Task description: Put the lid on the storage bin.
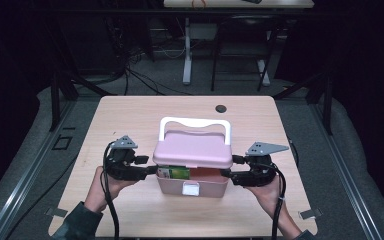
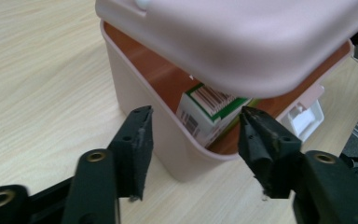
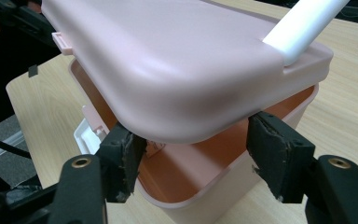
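A: Box (image 1: 192, 182) stood near the front middle of the table (image 1: 130, 115) in the high view, pink, with its lid (image 1: 194, 149) raised and tilted above the rim. Left gripper (image 1: 152, 170) and right gripper (image 1: 226, 174) sat at opposite ends of it, one in each hand.

B: Purpose of that arrangement?

A: Judged to be steadying the lid from both ends, either to lift it off or to seat it. A white handle (image 1: 195, 125) arched over the top.

B: Left gripper view?

A: Jaws stood apart, clamped on nothing, straddling the box wall (image 2: 135, 88) under the lid (image 2: 242, 42). A green carton (image 2: 209, 114) lay inside, leaning at that end.

B: Right gripper view?

A: Jaws were apart at the lid's (image 3: 168, 70) lower edge; whether the pads (image 3: 272, 151) pressed on it could not be told. The white latch (image 3: 87, 135) hung open on the box front, which would explain the free lid.
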A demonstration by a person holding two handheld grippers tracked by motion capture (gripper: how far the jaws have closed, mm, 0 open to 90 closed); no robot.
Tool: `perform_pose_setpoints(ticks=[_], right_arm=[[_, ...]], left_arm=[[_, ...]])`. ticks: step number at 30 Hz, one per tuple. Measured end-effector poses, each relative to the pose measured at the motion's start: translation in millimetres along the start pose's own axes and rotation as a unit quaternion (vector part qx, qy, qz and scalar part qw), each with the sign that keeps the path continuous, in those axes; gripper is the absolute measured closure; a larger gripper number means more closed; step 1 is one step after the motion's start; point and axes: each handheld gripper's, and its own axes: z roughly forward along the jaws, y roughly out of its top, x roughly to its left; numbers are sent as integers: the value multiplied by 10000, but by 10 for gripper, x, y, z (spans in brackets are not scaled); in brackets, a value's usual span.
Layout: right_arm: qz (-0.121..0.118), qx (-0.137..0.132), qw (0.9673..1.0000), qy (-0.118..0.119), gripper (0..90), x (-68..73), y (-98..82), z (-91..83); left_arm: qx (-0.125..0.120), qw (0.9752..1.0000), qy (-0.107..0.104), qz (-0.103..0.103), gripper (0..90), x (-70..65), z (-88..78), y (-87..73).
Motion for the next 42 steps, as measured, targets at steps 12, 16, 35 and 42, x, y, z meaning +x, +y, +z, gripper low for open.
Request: perform_pose_setpoints(ticks=[12, 16, 35, 42], right_arm=[[-5, 194, 9997, -133, 271, -11, -70, 14], [0, 269, 9996, -123, 246, 1, -107, 34], [-8, 695, 9972, -278, 187, 46, -274, 54], [-57, 676, 9971, -336, 143, 15, -287, -26]], left_arm=[[63, 9999, 45, -68, 244, 102, 6, -171], [126, 9999, 13, -38, 223, 101, 56, -196], [252, 9996, 104, -83, 191, 78, 168, -348], [308, 9983, 492, -40, 141, 101, 132, -380]])
